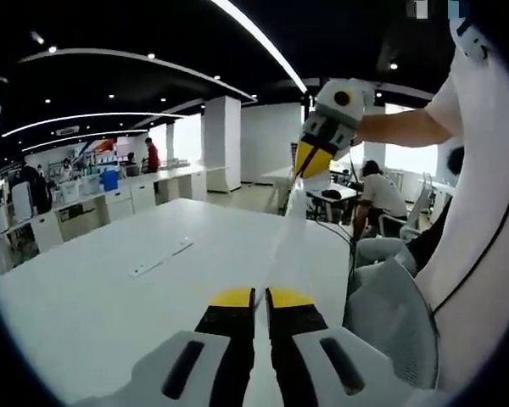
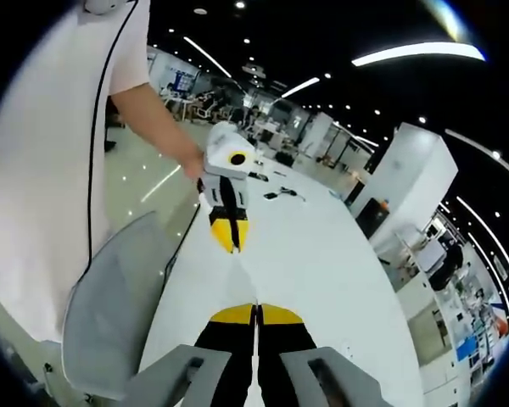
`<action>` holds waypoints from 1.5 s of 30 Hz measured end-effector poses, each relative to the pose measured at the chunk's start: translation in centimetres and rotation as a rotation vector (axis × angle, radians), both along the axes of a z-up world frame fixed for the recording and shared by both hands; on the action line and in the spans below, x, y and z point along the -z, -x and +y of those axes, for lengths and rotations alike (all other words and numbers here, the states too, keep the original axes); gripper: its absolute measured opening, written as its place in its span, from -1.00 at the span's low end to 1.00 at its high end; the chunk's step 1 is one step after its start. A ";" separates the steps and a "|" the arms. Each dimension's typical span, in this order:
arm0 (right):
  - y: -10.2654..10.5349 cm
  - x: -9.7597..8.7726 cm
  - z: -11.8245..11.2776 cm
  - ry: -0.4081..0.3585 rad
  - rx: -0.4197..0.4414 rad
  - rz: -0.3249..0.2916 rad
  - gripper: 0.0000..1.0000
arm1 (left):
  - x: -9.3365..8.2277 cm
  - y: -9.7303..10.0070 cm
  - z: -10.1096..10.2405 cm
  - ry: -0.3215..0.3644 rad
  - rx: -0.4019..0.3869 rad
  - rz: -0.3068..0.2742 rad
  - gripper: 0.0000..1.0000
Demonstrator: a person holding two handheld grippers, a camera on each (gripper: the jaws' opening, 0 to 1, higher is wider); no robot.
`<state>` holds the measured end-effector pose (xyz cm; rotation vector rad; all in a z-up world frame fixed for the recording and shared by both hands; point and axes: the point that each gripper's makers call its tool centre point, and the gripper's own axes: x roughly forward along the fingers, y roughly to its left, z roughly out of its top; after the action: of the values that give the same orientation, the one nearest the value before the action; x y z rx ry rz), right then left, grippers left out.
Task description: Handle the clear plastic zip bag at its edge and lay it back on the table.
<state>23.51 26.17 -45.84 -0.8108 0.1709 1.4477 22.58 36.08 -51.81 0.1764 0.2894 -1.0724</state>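
Note:
The clear plastic zip bag [image 1: 284, 229] is stretched taut in the air above the white table [image 1: 110, 297]. My left gripper [image 1: 260, 294] is shut on its near edge, yellow tips pressed together. My right gripper [image 1: 312, 163] comes in from the upper right and is shut on the bag's far edge. In the right gripper view the bag [image 2: 244, 275] shows as a faint sheet running from my right gripper [image 2: 256, 310], shut at the bottom, up to my left gripper [image 2: 229, 243]. The table [image 2: 322, 254] lies below both.
A grey mesh chair [image 1: 390, 322] stands at the table's edge beside the person's white shirt [image 2: 51, 170]. A flat white strip [image 1: 161, 259] lies on the table. Small dark items [image 2: 280, 193] sit at its far end. A seated person [image 1: 377, 195] is behind.

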 end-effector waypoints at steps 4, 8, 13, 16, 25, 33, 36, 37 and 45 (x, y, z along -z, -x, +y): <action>0.0 0.2 -0.1 0.004 0.001 0.006 -1.00 | 0.7 0.4 -0.5 -0.059 0.024 -0.002 -0.98; 0.1 0.6 -0.1 0.018 -0.003 0.009 -1.00 | 1.3 0.7 -0.9 -0.124 0.043 0.005 -0.98; 0.2 0.9 -0.1 0.029 -0.005 0.016 -1.00 | 1.9 0.8 -1.1 -0.181 0.059 0.013 -0.99; 0.3 1.2 -0.1 0.035 -0.007 0.019 -1.00 | 2.0 0.9 -1.1 -0.195 0.065 0.027 -0.95; 0.4 1.5 0.0 0.037 -0.007 0.024 -1.00 | 2.5 1.5 -1.4 -0.241 0.103 0.037 -1.00; 0.6 1.8 0.2 0.035 -0.013 0.025 -1.00 | 3.1 1.6 -1.2 -0.306 0.106 0.043 -1.00; 0.5 1.9 0.3 0.033 -0.012 0.024 -1.00 | 3.2 1.5 -1.0 -0.318 0.105 0.047 -1.00; 0.4 1.8 0.3 0.031 -0.011 0.018 -1.00 | 3.1 1.5 -1.0 -0.320 0.103 0.051 -1.00; 0.2 2.1 0.1 0.019 0.002 0.023 -1.00 | 2.8 1.6 -1.0 -0.370 0.079 0.061 -1.00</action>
<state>23.29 26.23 -47.98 -0.8095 0.2029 1.4557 21.02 35.09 -54.60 0.4904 0.5388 -1.0967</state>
